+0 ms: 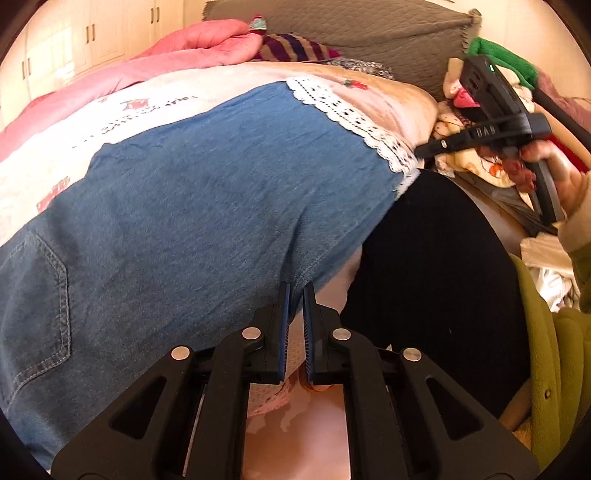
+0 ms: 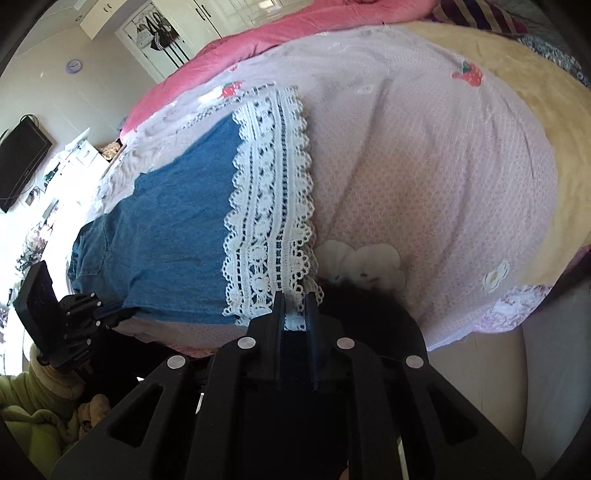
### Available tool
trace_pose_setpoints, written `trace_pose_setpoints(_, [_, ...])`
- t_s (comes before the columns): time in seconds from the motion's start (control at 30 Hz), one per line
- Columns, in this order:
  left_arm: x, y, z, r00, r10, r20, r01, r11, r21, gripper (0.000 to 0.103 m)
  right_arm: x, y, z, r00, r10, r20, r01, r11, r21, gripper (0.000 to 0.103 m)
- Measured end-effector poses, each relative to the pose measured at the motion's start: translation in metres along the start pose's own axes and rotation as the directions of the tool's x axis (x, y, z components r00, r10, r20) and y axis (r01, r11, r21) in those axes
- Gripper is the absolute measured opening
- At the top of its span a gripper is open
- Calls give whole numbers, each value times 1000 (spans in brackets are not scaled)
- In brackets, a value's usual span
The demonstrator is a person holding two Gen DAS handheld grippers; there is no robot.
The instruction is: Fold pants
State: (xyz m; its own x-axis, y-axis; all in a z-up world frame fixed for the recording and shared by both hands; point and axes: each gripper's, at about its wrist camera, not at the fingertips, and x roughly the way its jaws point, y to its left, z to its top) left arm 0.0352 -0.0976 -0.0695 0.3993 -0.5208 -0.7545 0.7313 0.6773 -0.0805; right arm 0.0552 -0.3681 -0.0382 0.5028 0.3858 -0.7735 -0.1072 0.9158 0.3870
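Blue denim pants [image 1: 207, 192] with a white lace hem [image 1: 354, 118] lie flat on a bed with a pale patterned sheet [image 1: 74, 155]. My left gripper [image 1: 296, 291] is shut on the near edge of the denim. In the right wrist view the pants [image 2: 173, 229] stretch leftwards from the lace hem [image 2: 269, 206]. My right gripper [image 2: 296, 299] is shut on the near corner of the lace hem. The left gripper [image 2: 110, 310] shows at the left, pinching the denim edge. The right gripper's body [image 1: 491, 125] shows at the right in the left wrist view.
A pink quilt [image 1: 122, 70] and grey pillow [image 1: 354, 29] lie at the bed's far side. A pile of clothes [image 1: 476, 147] sits at the right. My black-clad leg [image 1: 436, 258] is against the bed edge. A TV [image 2: 22, 158] and wardrobe stand beyond the bed.
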Motion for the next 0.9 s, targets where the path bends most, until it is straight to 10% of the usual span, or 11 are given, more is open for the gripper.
trace_pose_setpoints(0.17, [12,-6,-5,997,-44,-57,45,999,7,6,-8,11,19,998,-16,64,18,1000,-24,41])
trace_pose_setpoints(0.4, [-15,-13,2,993,-110,41,110,994,8,31,-2,32,33,992,83,93,-77,995,-69,46])
trace_pose_setpoints(0.47, [-24,-8,8,993,-81,89,84,996,-22,52,12,47,32,991,116,64,-109,988,-108,46])
trace_pose_setpoints(0.9, [-15,62,9,992,101,71,-76,953,-293,54,63,34,5,993,-6,-121,2,999,-35,45])
